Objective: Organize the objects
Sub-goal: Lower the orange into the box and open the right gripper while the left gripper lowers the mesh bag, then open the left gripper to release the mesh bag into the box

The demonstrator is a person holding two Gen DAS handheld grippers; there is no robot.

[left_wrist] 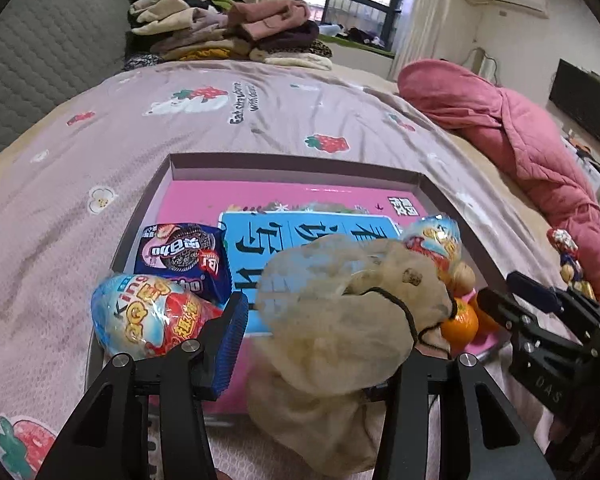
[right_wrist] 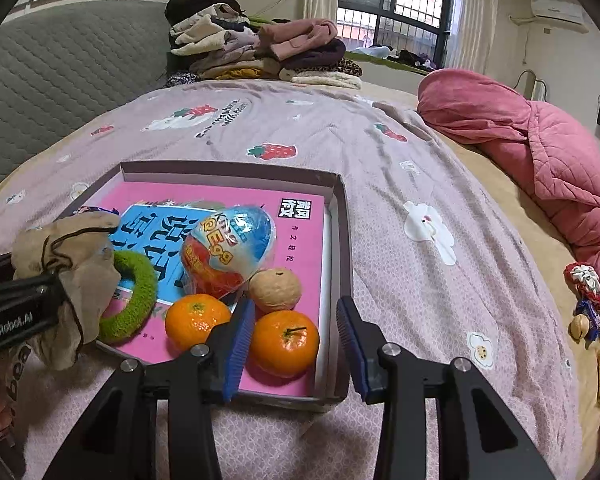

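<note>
Down at a slant, both grippers point toward the shallow box point(right_wrist: 342, 216) on the strawberry bedspread point(right_wrist: 380, 152). In the left wrist view the left gripper point(left_wrist: 328, 332) stands part open with a beige drawstring pouch point(left_wrist: 340, 304) bunched between its fingers; the right finger is hidden behind the cloth, so I cannot tell whether the pads press on it. The right gripper point(right_wrist: 296, 334) hangs over the box's near right corner, jaws narrowly apart and holding nothing — one mandarin point(right_wrist: 284, 342) lies just below the gap.

Only the left view shows a cookie packet point(left_wrist: 182, 258) and a second foil-wrapped egg point(left_wrist: 148, 316) at the box's left side. Only the right view shows the green fuzzy ring point(right_wrist: 134, 300), a walnut point(right_wrist: 275, 290) and another mandarin point(right_wrist: 196, 318) — all on the pink book point(right_wrist: 300, 240).
</note>
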